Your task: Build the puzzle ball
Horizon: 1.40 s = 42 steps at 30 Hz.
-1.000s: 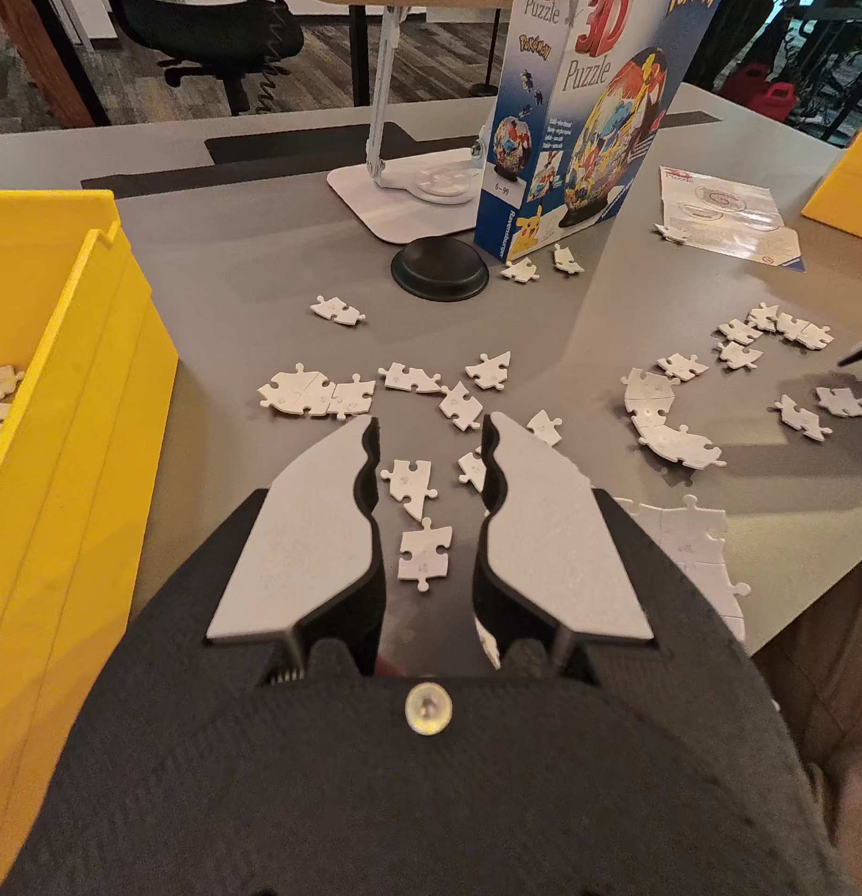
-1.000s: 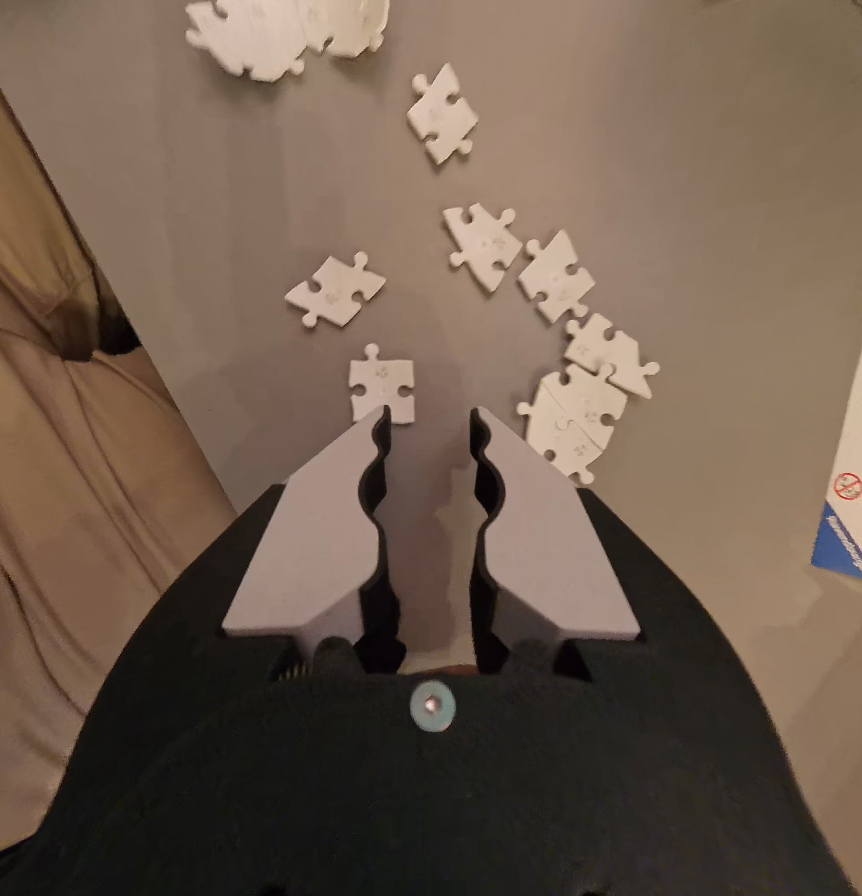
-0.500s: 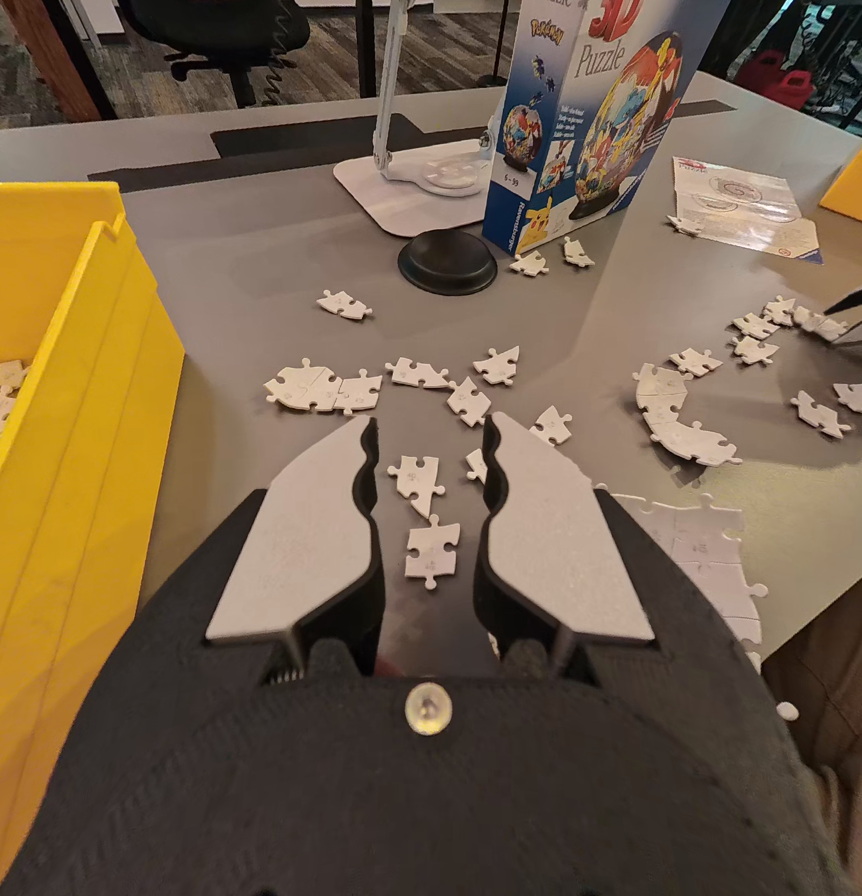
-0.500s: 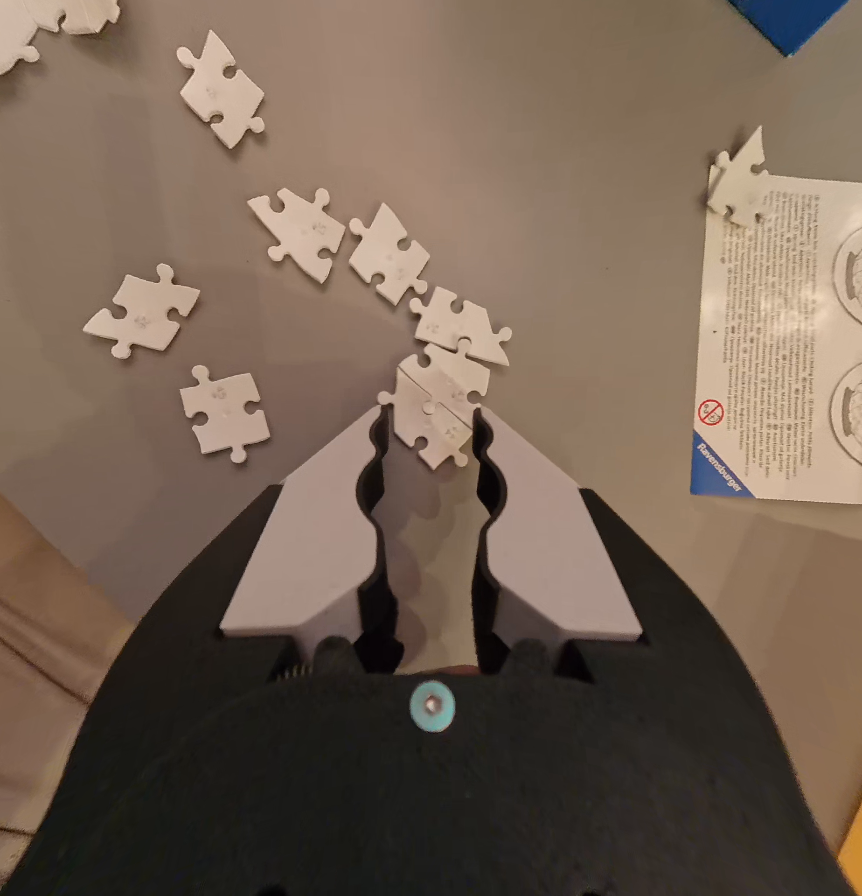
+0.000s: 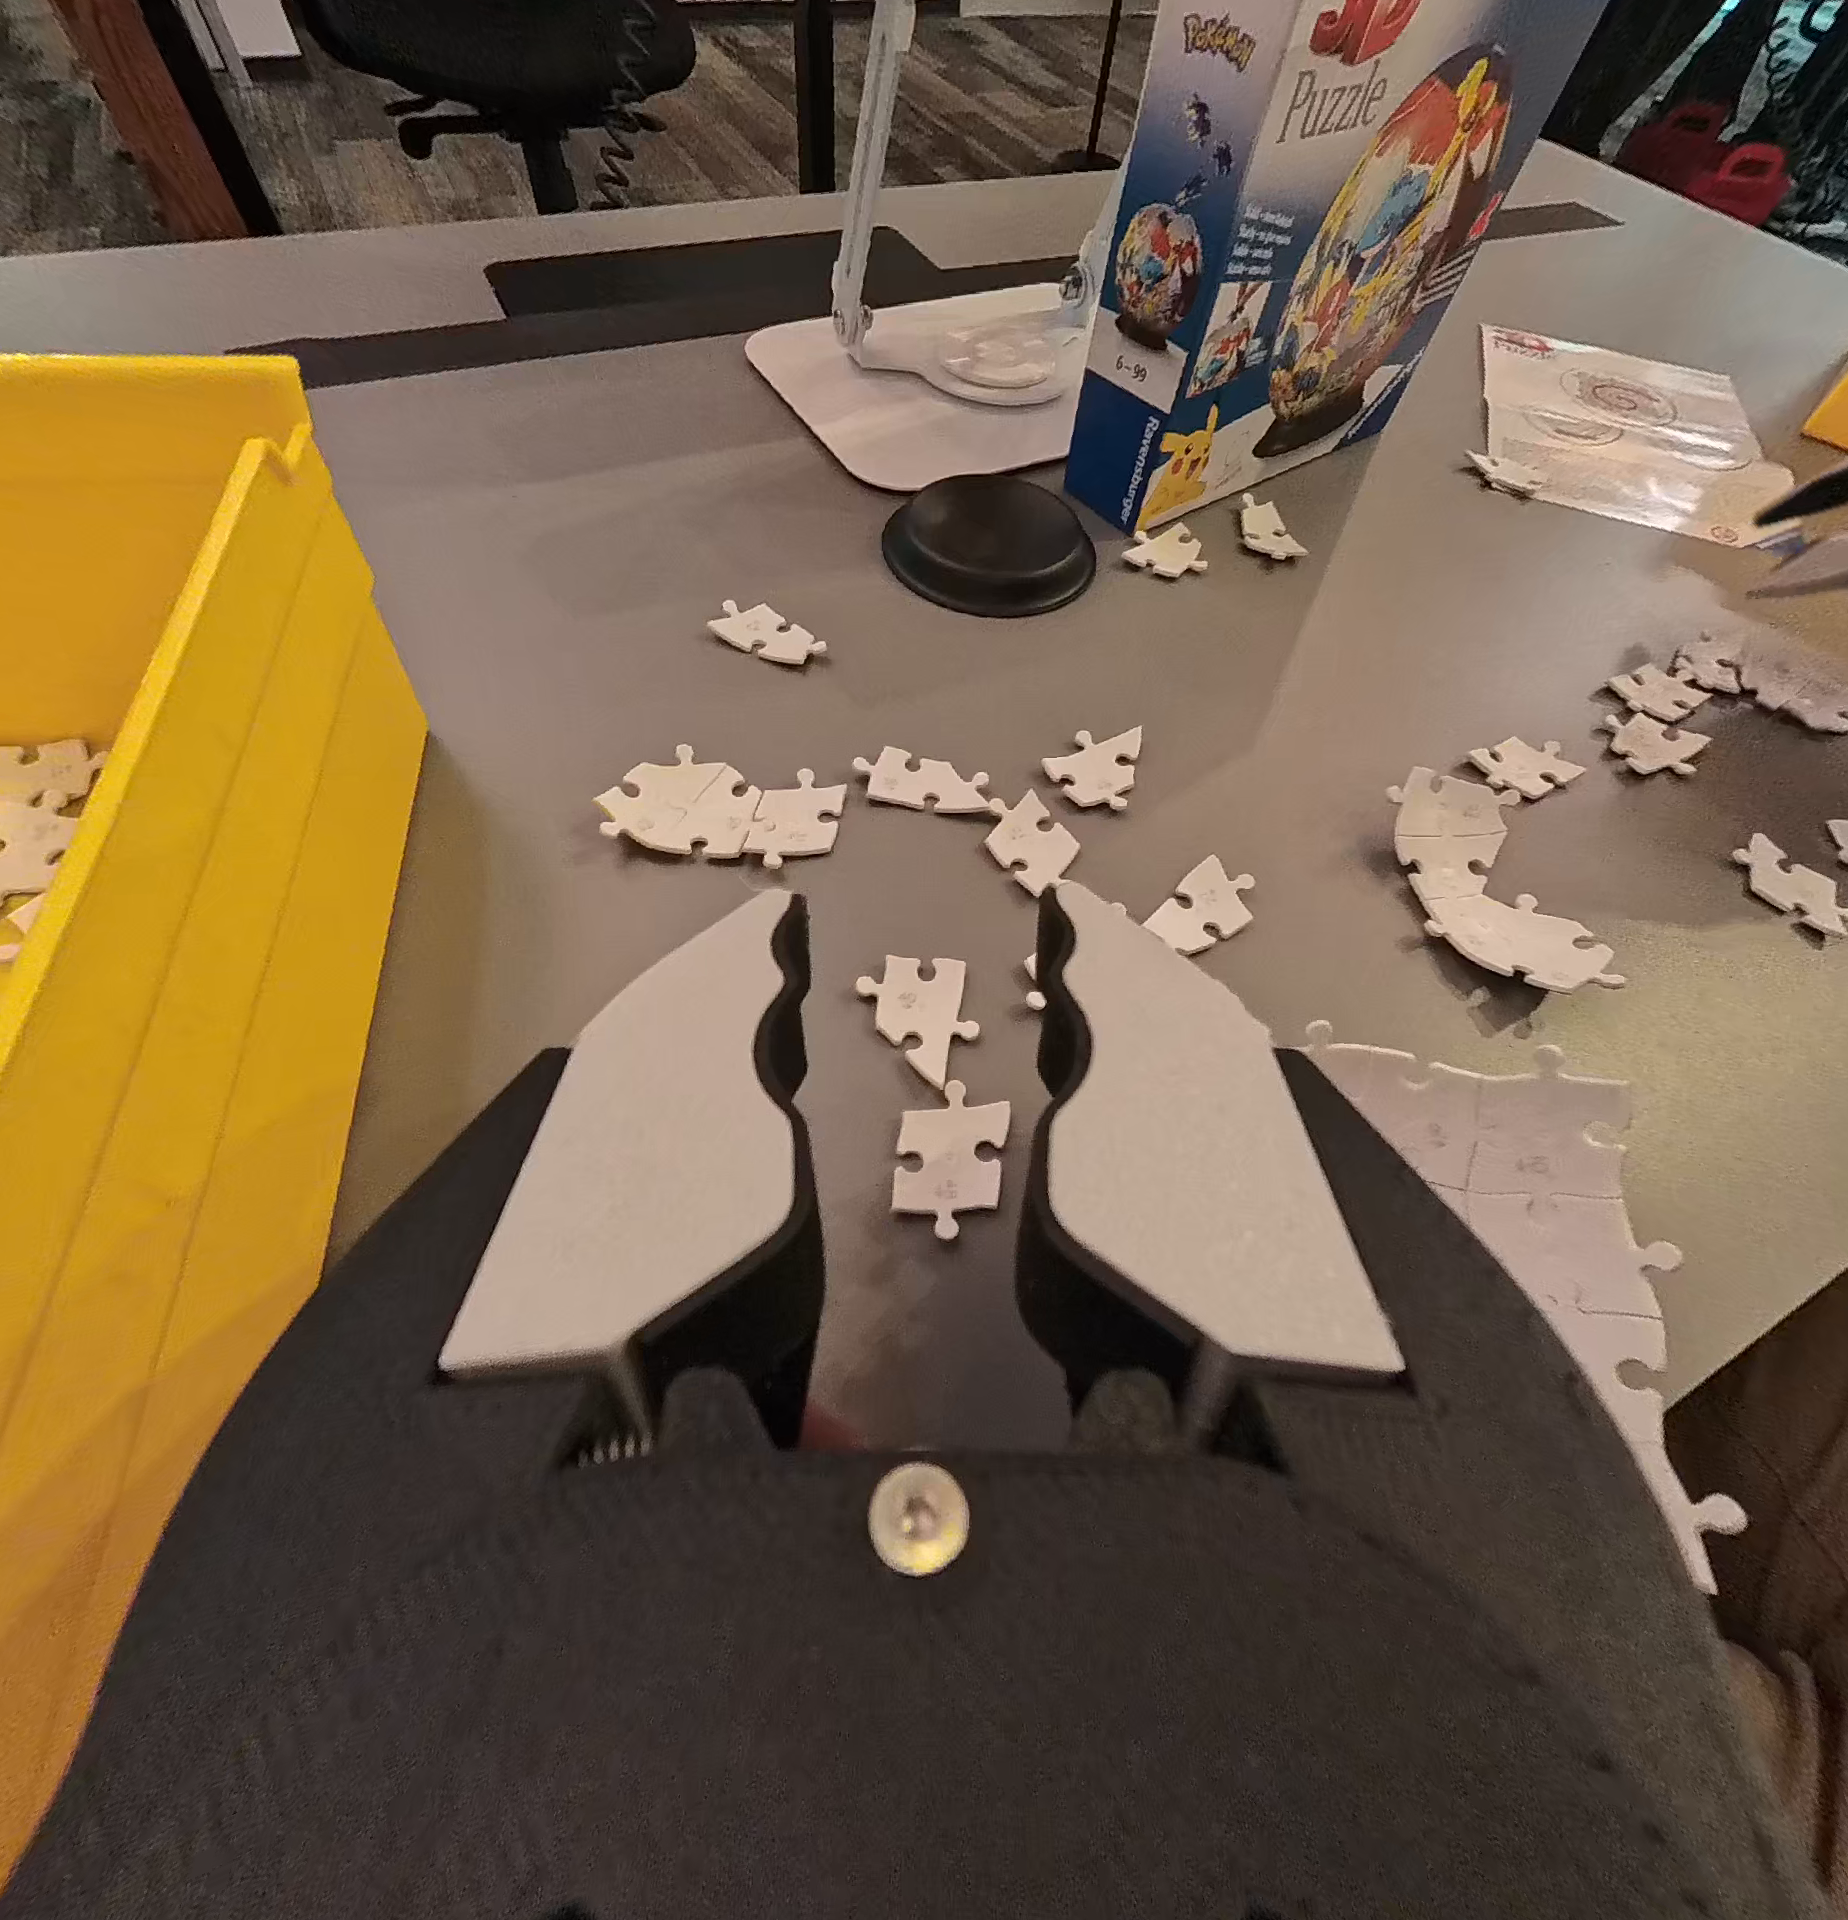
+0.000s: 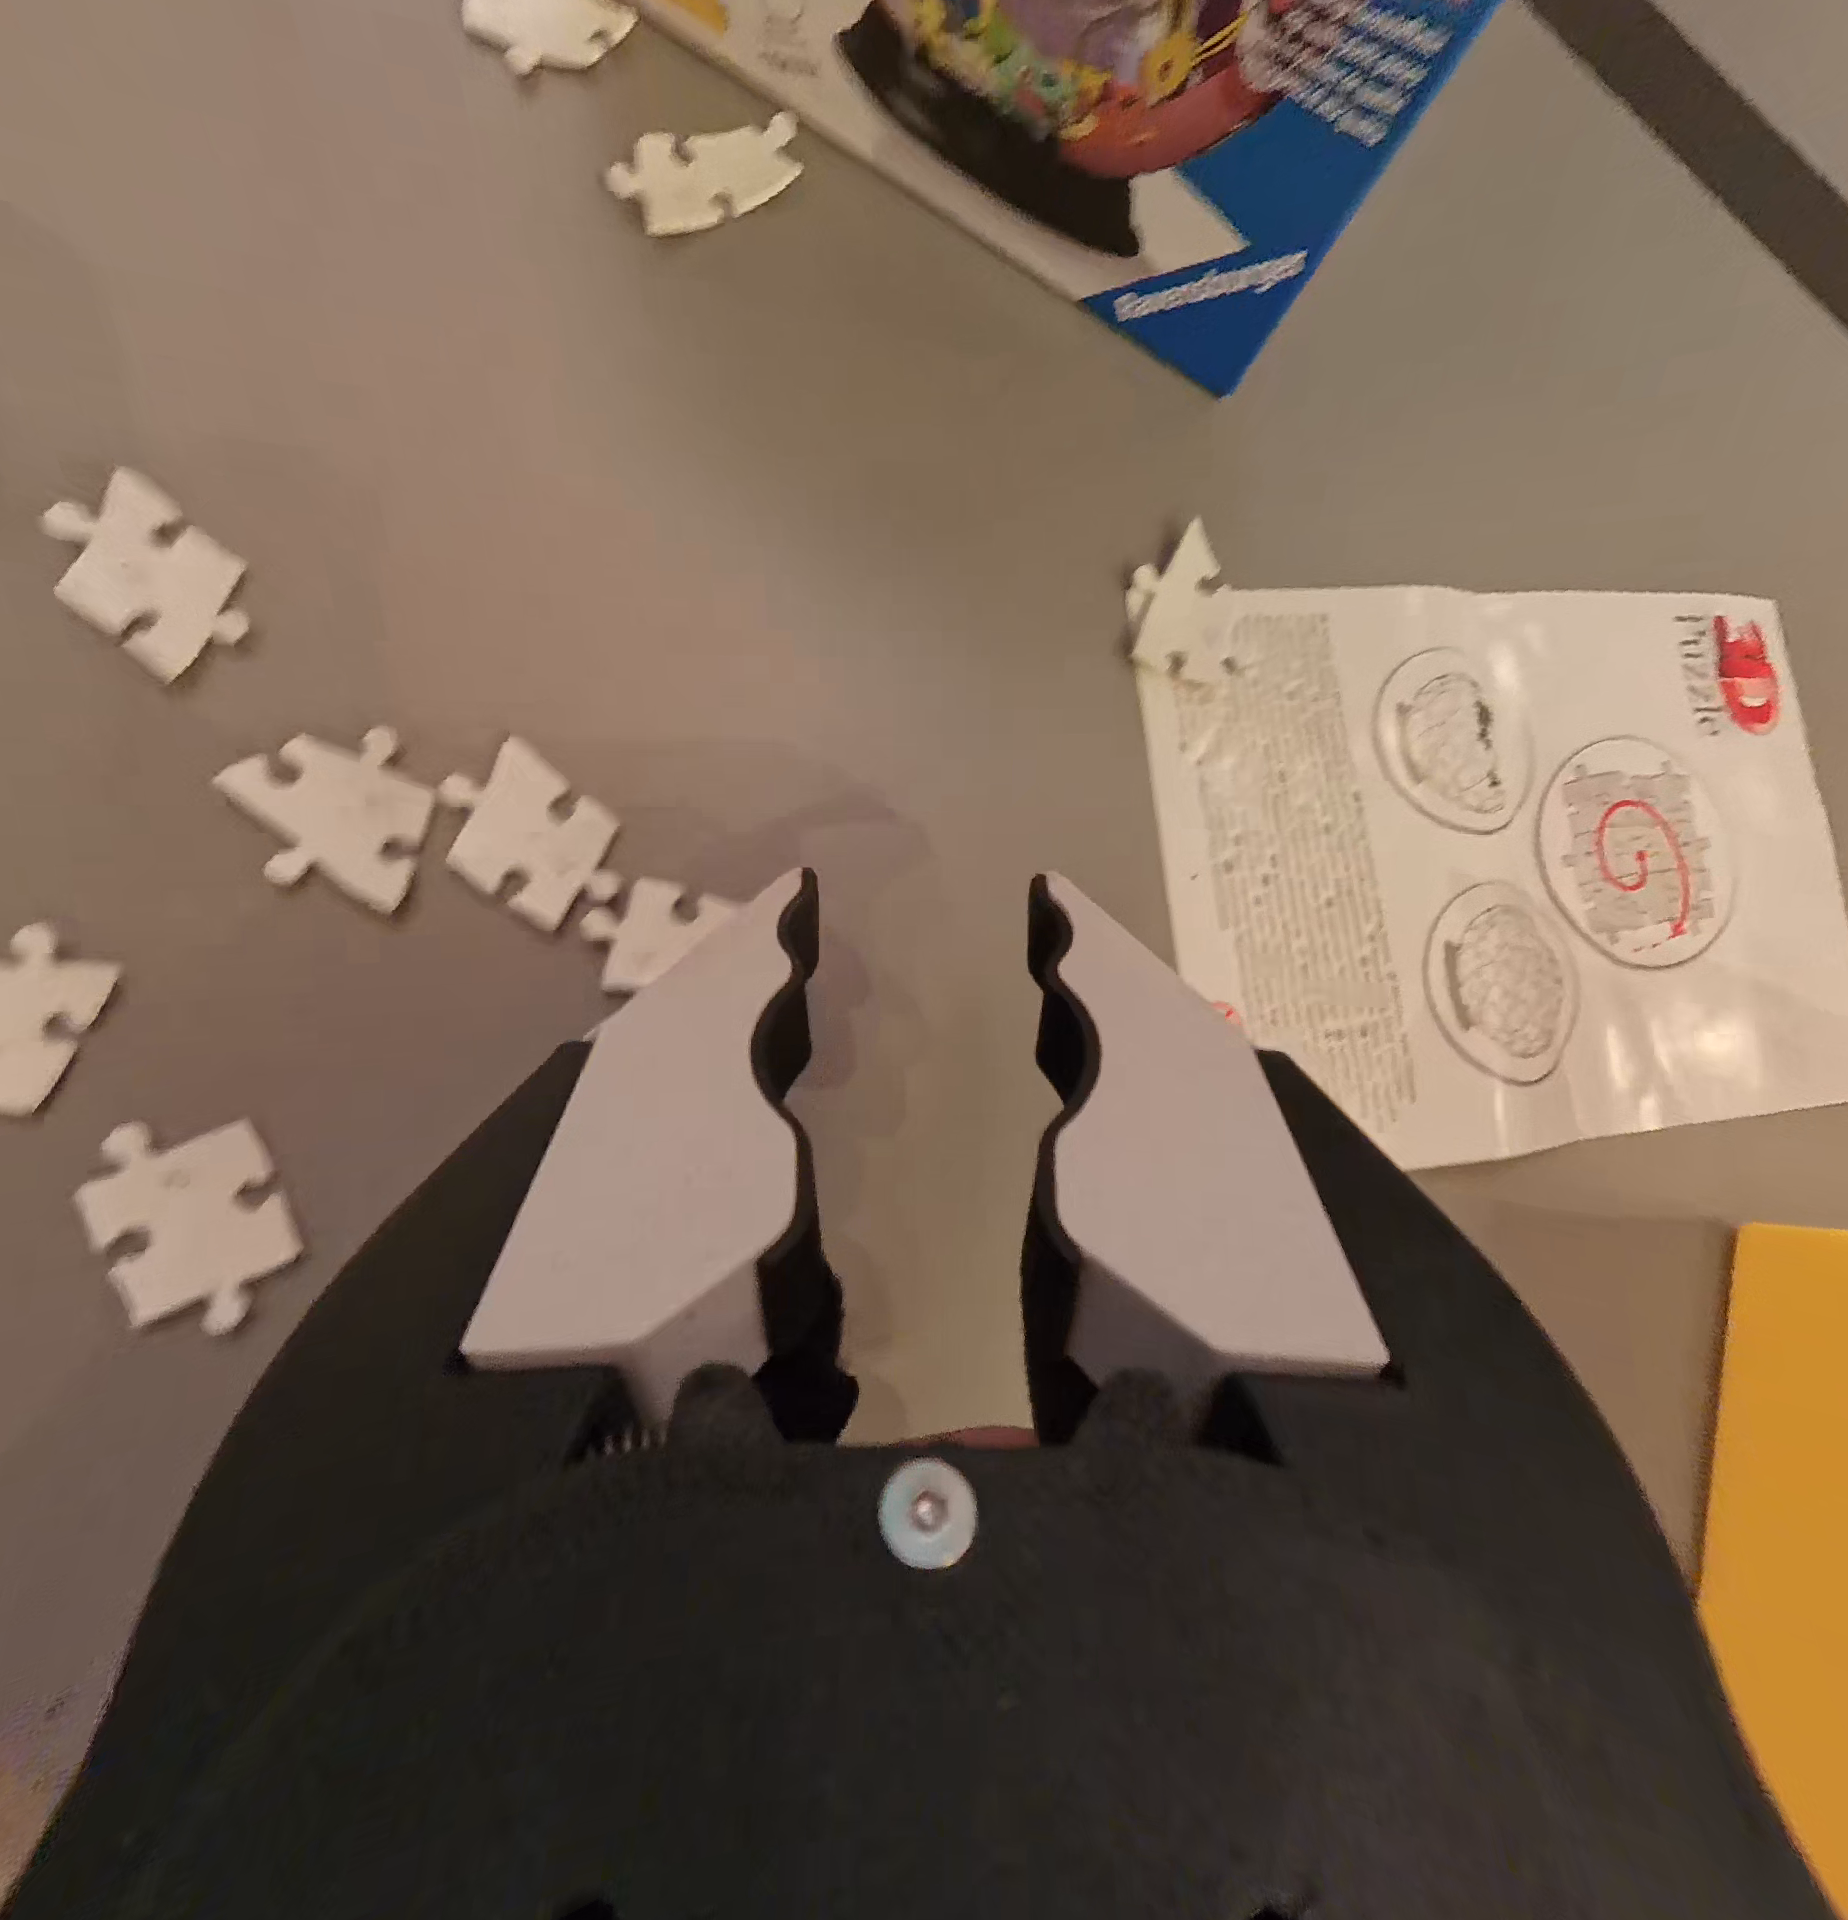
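White puzzle pieces lie face down and scattered on the grey table [image 5: 546,623]. My left gripper [image 5: 918,904] is open and empty, hovering over two loose pieces [image 5: 920,1003] [image 5: 949,1153] that show between its fingers. A joined flat section [image 5: 1522,1174] lies at its right, a curved joined strip [image 5: 1471,883] farther right, and a small joined group [image 5: 691,805] ahead. My right gripper [image 6: 922,883] is open and empty above bare table, with loose pieces [image 6: 328,816] to its left. Its tips show at the right edge of the left wrist view [image 5: 1824,520].
A yellow bin [image 5: 120,831] holding more pieces stands at the left. The puzzle box [image 5: 1304,239] stands at the back, with a black round stand [image 5: 987,545] and a white lamp base [image 5: 930,384] beside it. An instruction leaflet [image 6: 1522,862] and a yellow object [image 6: 1793,1538] lie at the right. About 40 cm separates my left fingertips from my right. To reach the joined flat section [image 5: 1522,1174] in a straight line is about 12 cm for my left fingers, about 30 cm for my right.
My right gripper has swung right and forward, away from the loose pieces toward the leaflet and box. My left gripper has drifted slightly; both stay open.
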Motion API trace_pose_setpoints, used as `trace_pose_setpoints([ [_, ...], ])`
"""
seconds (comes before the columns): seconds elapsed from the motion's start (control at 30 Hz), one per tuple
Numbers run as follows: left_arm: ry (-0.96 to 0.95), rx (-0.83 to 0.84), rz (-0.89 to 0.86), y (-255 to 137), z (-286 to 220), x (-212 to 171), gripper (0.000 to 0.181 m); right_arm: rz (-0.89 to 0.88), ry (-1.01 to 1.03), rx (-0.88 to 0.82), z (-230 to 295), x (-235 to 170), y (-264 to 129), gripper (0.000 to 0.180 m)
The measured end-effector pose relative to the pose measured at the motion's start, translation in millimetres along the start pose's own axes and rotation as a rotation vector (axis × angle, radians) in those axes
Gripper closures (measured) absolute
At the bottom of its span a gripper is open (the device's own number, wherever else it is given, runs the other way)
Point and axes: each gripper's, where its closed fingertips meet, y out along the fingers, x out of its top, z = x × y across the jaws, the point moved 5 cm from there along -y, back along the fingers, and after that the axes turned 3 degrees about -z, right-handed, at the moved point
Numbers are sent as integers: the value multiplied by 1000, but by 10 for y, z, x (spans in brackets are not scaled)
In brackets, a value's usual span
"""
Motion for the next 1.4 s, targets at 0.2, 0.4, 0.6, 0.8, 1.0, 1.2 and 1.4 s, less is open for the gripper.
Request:
trace_pose_setpoints([
  [0.2, 6, 5, 2, -9, -1, -4, 139, -23, 53, -74, -427, 266, 381, 142],
  [0.4, 7, 9, 1, -24, 4, -9, 139, 31, 100, -73, -711, 317, 819, 153],
  [0.6, -2, 20, 8, -56, 41, -52, 138, 53, 77, 20, -572, 376, 853, 169],
  [0.8, -9, 23, 1, -84, 57, -47, 138, 85, -26, 165, -217, 485, 837, 171],
  [1.0, -5, 19, 1, -82, 43, -45, 138, 46, -187, 371, 248, 595, 746, 169],
  [1.2, -13, 24, -2, -99, 66, -50, 138, -3, -38, 223, -120, 603, 734, 161],
  [1.4, -17, 23, 1, -95, 70, -61, 138, 62, -92, 250, -36, 484, 788, 170],
])
